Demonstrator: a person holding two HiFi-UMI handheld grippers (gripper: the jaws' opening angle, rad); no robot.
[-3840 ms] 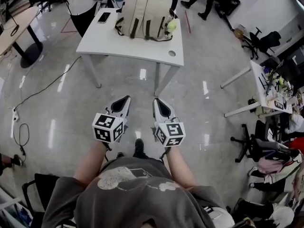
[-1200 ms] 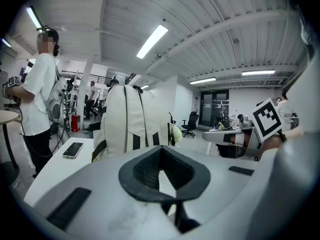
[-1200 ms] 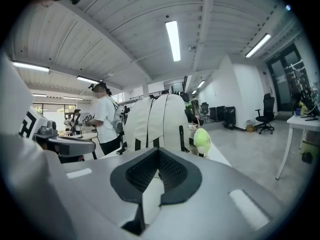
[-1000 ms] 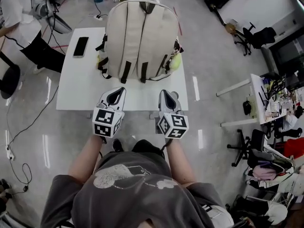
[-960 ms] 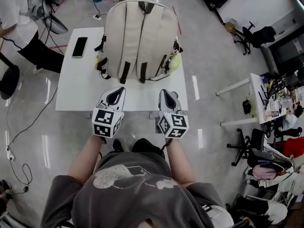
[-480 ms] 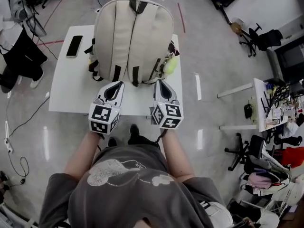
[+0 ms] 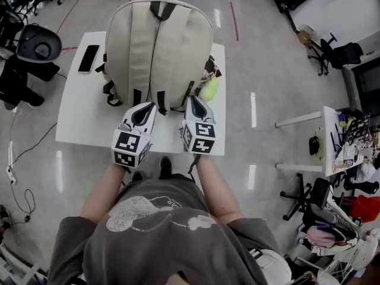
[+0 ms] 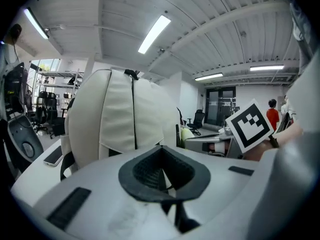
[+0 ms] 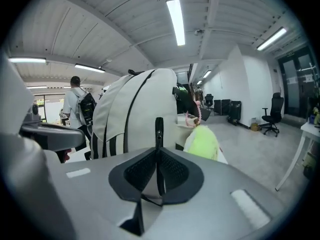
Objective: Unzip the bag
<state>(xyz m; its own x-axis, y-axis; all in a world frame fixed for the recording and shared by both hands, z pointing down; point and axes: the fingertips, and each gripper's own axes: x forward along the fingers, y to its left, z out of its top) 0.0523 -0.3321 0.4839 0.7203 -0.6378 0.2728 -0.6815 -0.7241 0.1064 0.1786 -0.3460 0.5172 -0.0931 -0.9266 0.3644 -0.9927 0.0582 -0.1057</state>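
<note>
A beige backpack with black strap ends lies on the white table, its carry handle at the far end. A yellow-green charm hangs at its right side. My left gripper is shut and empty just short of the bag's near end. My right gripper sits beside it close to the charm; its jaws are opening but still look together, with nothing between them. In the left gripper view the backpack rises beyond the gripper. In the right gripper view the backpack and charm stand past the gripper.
A black phone lies on the table's far left. An office chair stands to the left, and another desk with chairs to the right. A person with a backpack stands in the background.
The person has walked up to the table, so the backpack is now directly ahead. Both grippers have moved forward to the bag's near end, the right one leading slightly.
</note>
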